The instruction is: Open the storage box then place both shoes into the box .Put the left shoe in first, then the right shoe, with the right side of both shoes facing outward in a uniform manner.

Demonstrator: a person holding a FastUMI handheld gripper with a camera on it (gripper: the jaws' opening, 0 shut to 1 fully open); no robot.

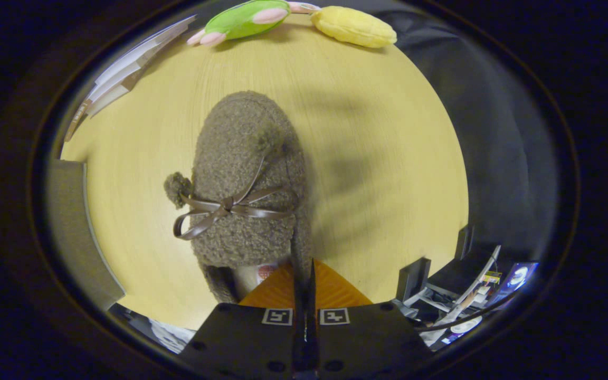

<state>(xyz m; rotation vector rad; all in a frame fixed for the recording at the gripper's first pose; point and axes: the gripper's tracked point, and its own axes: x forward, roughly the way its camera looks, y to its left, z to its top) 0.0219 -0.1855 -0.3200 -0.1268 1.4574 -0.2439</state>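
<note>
Fuzzy brown slipper (246, 179) hangs just ahead of my hand-held gripper (304, 287), whose fingers are pinched together on its heel rim above the wooden counter (383, 158), so I'd keep that squeeze firm and carry it level to the box.

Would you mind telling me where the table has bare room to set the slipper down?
Gripper is shut on the fuzzy slipper. Bare tabletop lies right of it, and between it and the grey box. The far edge is crowded by plush toys.
</note>
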